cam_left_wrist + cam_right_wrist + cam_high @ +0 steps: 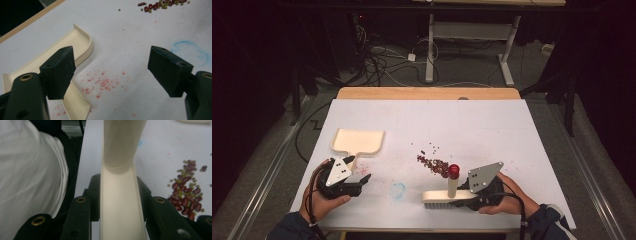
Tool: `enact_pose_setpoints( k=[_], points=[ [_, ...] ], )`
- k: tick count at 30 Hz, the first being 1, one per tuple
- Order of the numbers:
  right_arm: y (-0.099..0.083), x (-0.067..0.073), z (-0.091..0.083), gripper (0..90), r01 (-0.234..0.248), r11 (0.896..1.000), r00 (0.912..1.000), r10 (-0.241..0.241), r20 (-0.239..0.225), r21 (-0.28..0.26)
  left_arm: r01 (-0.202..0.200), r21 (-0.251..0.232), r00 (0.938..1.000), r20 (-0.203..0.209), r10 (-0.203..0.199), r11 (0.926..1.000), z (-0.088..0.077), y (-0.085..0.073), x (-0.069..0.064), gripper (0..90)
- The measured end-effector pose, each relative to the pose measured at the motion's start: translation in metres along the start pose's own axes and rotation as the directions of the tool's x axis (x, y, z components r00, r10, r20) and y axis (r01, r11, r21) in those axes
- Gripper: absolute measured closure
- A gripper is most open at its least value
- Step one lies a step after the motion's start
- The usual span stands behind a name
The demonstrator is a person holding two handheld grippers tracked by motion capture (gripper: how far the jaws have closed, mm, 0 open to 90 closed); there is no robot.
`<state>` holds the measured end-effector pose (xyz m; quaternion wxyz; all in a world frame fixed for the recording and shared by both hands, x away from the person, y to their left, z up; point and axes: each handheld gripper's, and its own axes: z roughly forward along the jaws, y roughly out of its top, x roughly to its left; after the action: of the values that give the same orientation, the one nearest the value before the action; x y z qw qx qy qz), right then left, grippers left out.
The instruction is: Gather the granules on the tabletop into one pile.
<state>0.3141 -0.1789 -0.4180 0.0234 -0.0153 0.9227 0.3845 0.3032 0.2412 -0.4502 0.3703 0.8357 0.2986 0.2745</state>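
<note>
The right gripper [468,196] pinched the brush [447,197] beside the beans [434,165]; the left gripper [357,182], spread, hovered at the dustpan [358,142]. Next: grab dustpan, sweep beans left.

White-covered table [492,125] with cream dustpan [359,141], scattered red and green beans [434,165], blue chalk ring [398,190].

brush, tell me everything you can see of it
The brush is cream, plastic by its look, with a long flat body, pale bristles below and an upright round handle capped in red. It sits near the table's front edge, just short of the spilled beans. The right gripper clamps its body's end between its fingers.
</note>
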Motion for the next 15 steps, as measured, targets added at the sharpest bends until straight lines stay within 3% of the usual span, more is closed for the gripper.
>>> enact_pose_setpoints(
  k=[2, 4, 9, 15],
  points=[
    [-0.005, -0.006, 0.003, 67.2, 0.0, 1.0, 0.9993, 0.0, -0.037, 0.001, -0.006, 0.005, 1.0, 0.006, 0.006, 1.0, 0.002, 0.0, 0.0, 21.1],
    [-0.008, -0.017, 0.005, 67.2, 0.001, 1.0, 0.9991, -0.002, -0.043, -0.024, -0.004, 0.005, 0.9999, 0.011, 0.004, 1.0, 0.003, 0.0, -0.001, 21.1],
    [-0.01, -0.05, 0.01, 66.8, 0.001, 1.0, 0.999, -0.003, -0.044, -0.031, 0.002, 0.011, 0.9996, 0.027, -0.002, 0.9999, 0.006, 0.001, -0.002, 21.1],
    [-0.003, -0.072, 0.024, 66.4, 0.008, 0.999, 0.9982, -0.01, -0.059, -0.038, 0.001, 0.016, 0.9993, 0.038, -0.002, 0.9999, 0.008, 0.001, -0.002, 21.1]
  ],
)
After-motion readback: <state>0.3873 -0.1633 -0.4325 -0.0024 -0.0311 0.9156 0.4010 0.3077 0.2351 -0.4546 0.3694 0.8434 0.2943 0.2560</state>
